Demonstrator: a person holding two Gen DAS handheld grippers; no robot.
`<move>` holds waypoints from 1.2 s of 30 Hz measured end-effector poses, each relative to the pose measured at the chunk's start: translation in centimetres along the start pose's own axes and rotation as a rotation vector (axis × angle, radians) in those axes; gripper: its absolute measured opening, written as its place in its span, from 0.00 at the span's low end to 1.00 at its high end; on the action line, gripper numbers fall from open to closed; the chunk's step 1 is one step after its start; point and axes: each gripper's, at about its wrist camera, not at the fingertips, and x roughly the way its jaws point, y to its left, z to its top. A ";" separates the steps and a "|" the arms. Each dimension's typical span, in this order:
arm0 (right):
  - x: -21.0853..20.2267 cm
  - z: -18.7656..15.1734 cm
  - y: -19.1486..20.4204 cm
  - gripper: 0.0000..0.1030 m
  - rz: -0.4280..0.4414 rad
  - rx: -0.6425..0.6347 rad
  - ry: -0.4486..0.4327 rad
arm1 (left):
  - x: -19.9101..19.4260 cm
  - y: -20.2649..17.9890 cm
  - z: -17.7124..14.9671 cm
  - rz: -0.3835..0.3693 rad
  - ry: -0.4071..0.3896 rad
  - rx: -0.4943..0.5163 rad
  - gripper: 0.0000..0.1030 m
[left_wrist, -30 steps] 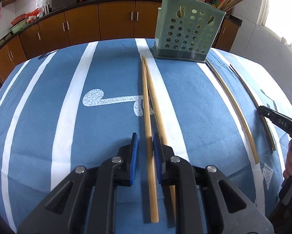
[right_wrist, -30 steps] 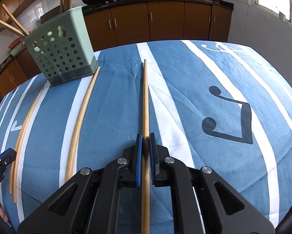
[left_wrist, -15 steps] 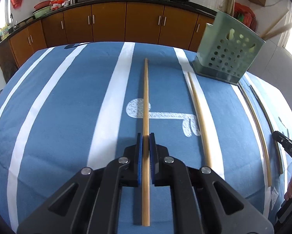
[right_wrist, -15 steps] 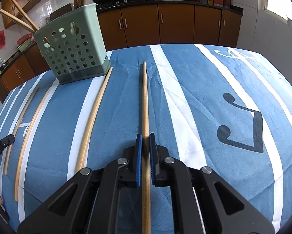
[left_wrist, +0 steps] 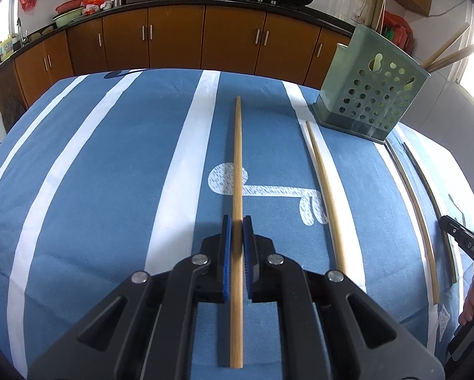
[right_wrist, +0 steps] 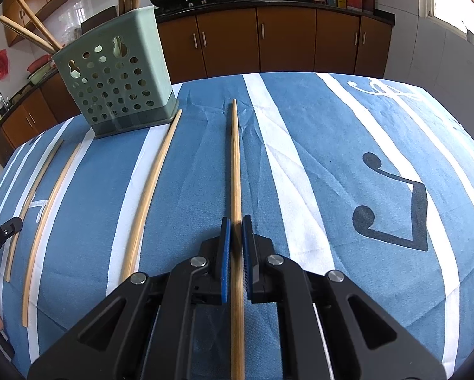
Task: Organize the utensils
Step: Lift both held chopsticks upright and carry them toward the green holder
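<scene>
**Desk:** Both tongs, what are they doing?

**Operator:** Left gripper (left_wrist: pixel 237 240), lower centre of its frame, is pinched on one bamboo chopstick (left_wrist: pixel 237 164) that runs straight up the picture. I read the mid-length grip as a way to keep the stick balanced. Right gripper (right_wrist: pixel 236 240) is likewise clamped on a second chopstick (right_wrist: pixel 235 171), centre frame.

**Desk:** And where do they go?

**Operator:** Into the green perforated holder (left_wrist: pixel 371 95), upper right in my left view, upper left in the right. It stands on the blue striped tablecloth (left_wrist: pixel 110 174) with chopsticks already poking out.

**Desk:** What is left?

**Operator:** One loose chopstick (left_wrist: pixel 327 199) lies right of the left gripper, and two more (left_wrist: pixel 417 218) sit nearer the right edge. I judge the job partly done.
</scene>
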 end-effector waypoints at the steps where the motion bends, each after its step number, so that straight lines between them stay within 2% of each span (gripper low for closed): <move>1: 0.0 0.0 0.0 0.08 0.000 0.000 0.000 | 0.0 0.0 0.0 0.001 0.000 0.001 0.09; 20: -1.7 -1.7 -0.2 0.08 0.009 -0.009 0.014 | -1.8 -0.7 -2.5 0.020 0.008 0.058 0.08; 24: -3.6 -1.0 -0.6 0.08 0.019 0.009 -0.046 | -2.3 -0.3 -2.1 0.011 0.029 0.047 0.08; 28: -6.0 0.5 -1.1 0.08 0.032 0.027 -0.123 | -3.9 0.1 -1.0 -0.001 -0.017 0.035 0.08; 36: -9.8 2.8 -1.6 0.08 0.059 0.054 -0.250 | -8.7 0.3 2.4 -0.028 -0.162 0.011 0.08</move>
